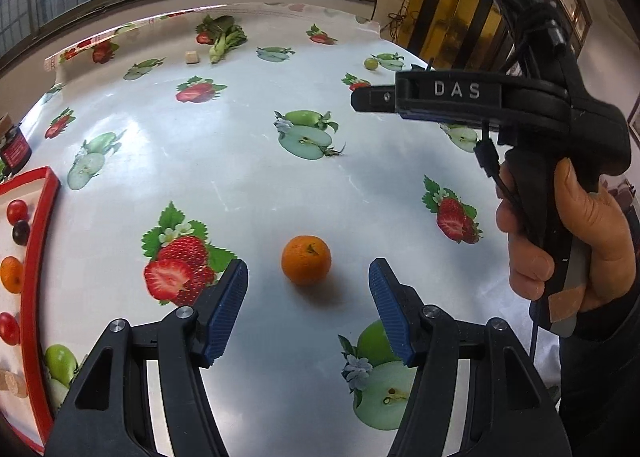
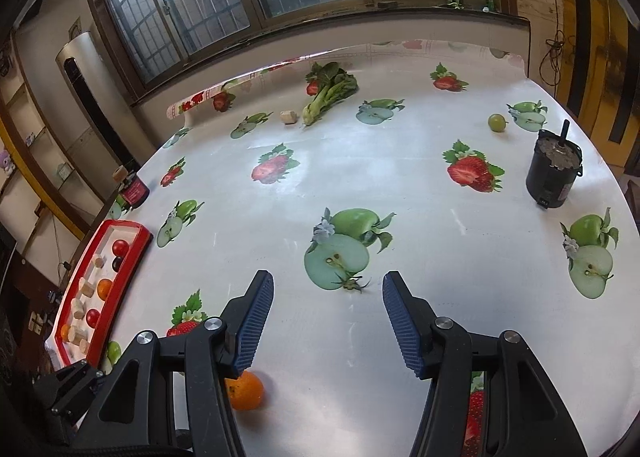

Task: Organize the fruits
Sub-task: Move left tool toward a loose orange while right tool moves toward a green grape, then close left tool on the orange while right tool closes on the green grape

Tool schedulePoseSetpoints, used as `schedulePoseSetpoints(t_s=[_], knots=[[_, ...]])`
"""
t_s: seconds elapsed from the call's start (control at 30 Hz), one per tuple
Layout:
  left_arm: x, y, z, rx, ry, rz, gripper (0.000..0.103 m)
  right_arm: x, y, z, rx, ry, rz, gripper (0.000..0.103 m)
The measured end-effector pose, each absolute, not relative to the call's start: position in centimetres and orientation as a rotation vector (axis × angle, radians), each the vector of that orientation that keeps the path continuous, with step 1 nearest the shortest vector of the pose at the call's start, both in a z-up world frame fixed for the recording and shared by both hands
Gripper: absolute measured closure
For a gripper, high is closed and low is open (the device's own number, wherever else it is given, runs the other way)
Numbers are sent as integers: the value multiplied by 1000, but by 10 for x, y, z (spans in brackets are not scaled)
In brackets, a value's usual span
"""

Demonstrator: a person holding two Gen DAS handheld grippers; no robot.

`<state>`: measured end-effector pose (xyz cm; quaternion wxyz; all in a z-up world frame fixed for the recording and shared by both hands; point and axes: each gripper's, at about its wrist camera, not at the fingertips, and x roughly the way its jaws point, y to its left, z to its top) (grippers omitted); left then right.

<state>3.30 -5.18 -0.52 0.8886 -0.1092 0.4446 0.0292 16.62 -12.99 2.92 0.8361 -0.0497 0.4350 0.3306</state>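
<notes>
Table [image 2: 400, 185], fruit-print cloth, bare around orange. Red tray [image 2: 132, 253] at table's left edge already holds small fruits and wooden blocks, likely sorting spot. Black canister [image 2: 554, 173] far right, greens [image 2: 328, 93] at back, both clear of path. Left gripper [image 1: 308, 281] jaws apart, empty, straddling approach to orange [image 1: 306, 259], ready to pinch. Right gripper [image 2: 328, 321] jaws apart, empty, idle beyond orange. Green grape [image 2: 496, 122] far right, unsorted.

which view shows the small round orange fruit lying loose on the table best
The left wrist view: the small round orange fruit lies whole and unobstructed ahead of the open left gripper. In the right wrist view the fruit sits at the bottom edge, partly hidden behind a gripper finger.
</notes>
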Motion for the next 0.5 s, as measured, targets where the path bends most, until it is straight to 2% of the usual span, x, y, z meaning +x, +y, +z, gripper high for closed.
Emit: schedulePoseSetpoints(t_s=[0.3, 0.33, 0.43, 0.5], knots=[[62, -56, -35, -237, 997, 44, 43, 214, -142, 34, -126, 882, 641, 45], [66, -56, -37, -238, 1000, 42, 46, 225, -141, 36, -140, 877, 631, 45], [73, -57, -41, -223, 1000, 25, 70, 263, -139, 46, -167, 864, 600, 45], [76, -56, -42, -225, 993, 10, 72, 294, -141, 53, -153, 866, 571, 45]])
